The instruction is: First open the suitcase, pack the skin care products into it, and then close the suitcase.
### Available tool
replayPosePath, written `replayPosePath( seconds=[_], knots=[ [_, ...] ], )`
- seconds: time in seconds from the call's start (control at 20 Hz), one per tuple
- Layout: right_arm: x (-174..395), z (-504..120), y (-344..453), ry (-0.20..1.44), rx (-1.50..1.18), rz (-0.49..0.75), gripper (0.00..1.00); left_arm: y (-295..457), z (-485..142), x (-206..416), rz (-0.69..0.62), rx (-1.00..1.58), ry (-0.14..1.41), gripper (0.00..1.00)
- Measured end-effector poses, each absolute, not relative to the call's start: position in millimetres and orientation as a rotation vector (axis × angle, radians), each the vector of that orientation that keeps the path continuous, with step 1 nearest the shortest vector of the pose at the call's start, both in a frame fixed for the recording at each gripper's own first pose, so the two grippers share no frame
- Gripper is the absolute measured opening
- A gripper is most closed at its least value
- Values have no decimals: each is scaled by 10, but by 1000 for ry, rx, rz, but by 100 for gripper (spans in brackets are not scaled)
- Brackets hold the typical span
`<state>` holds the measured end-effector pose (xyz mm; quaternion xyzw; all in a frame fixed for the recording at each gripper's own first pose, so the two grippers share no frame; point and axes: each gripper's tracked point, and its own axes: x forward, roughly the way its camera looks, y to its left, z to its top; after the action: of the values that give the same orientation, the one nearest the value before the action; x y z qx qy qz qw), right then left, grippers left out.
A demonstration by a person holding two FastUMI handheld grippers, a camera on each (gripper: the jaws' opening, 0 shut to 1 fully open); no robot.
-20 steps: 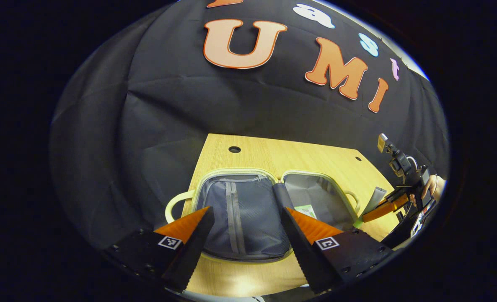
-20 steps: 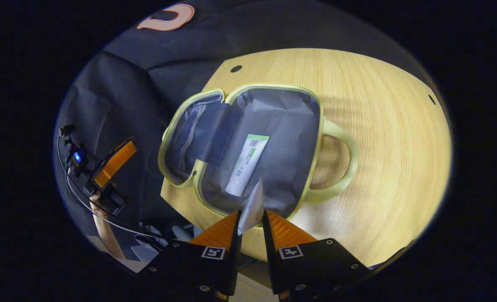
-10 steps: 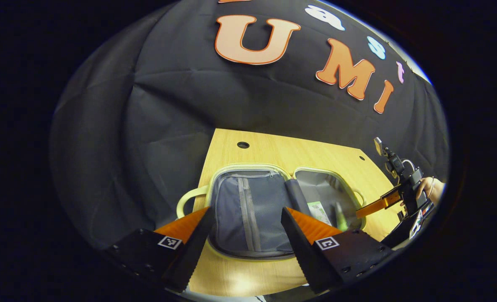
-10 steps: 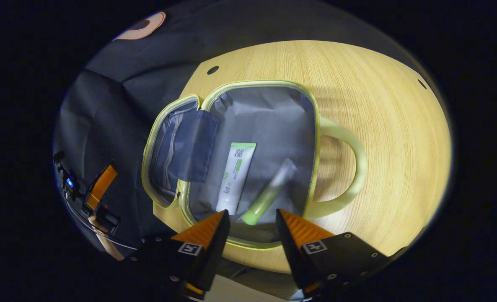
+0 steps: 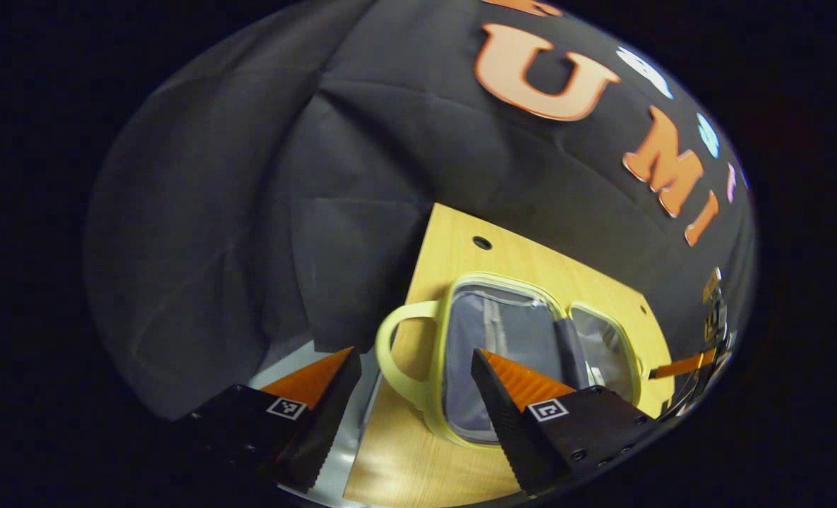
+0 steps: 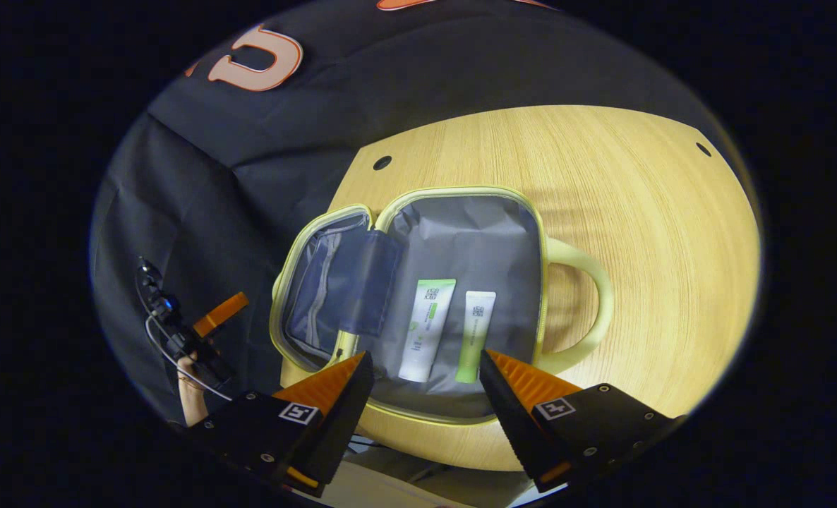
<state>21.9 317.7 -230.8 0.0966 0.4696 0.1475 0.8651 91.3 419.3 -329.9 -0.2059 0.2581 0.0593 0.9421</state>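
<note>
Two tubes now lie side by side in the suitcase [image 6: 461, 233], the white tube [image 6: 425, 328] and the green tube [image 6: 475, 335], both on the grey lining just ahead of the right gripper [image 6: 425, 370], whose jaws stand released and empty over the near rim. The left gripper [image 5: 411, 374], jaws likewise spread and holding nothing, hovers beside the left handle [image 5: 397, 353], which sits between its jaws and a little beyond them. The likeliest trouble from here, as I judge it, is in the closing: the tubes rest loose and near the front rim, so swinging the mesh-lined half [image 6: 320, 282] over could nudge them toward the zipper edge and pinch one in the seam; a soft case like this may also slide on the tabletop [image 6: 637, 212] if one gripper pushes the lid while nothing pins the base (the handle is the only firm thing to catch). A grab at the thin rim could slip off. Against a second ago, the right jaws then clenched the green tube above the case with one tube inside; half a second ago they had parted and the tube lay askew, and now it lies straight beside the white one. The left gripper has swung leftward, from facing the open case to its handle end.
</note>
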Motion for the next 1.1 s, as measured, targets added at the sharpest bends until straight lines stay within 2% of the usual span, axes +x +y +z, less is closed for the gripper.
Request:
replayPosePath(
  seconds=[0.4,0.65,0.7,0.75,0.85,0.9,1.1],
  knots=[
    [149,-2276,3149,982,305,260,96,4461,-3833,1294,69,-919,514,98],
    [135,-2314,2994,985,345,202,96,4273,-4003,1487,2,-1091,546,95],
    [129,-2315,2973,984,354,195,96,4228,-4051,1515,-11,-1104,562,78],
    [140,-2313,2949,981,360,187,96,4158,-4033,1503,-42,-1118,569,83],
    [142,-2312,2914,979,365,178,96,4217,-4160,1485,62,-1091,621,37],
    [147,-2300,2903,977,370,179,96,4161,-4117,1487,47,-1088,638,14],
    [287,-2153,2820,905,368,174,96,4158,-3745,1378,79,-860,669,14]
  ],
)
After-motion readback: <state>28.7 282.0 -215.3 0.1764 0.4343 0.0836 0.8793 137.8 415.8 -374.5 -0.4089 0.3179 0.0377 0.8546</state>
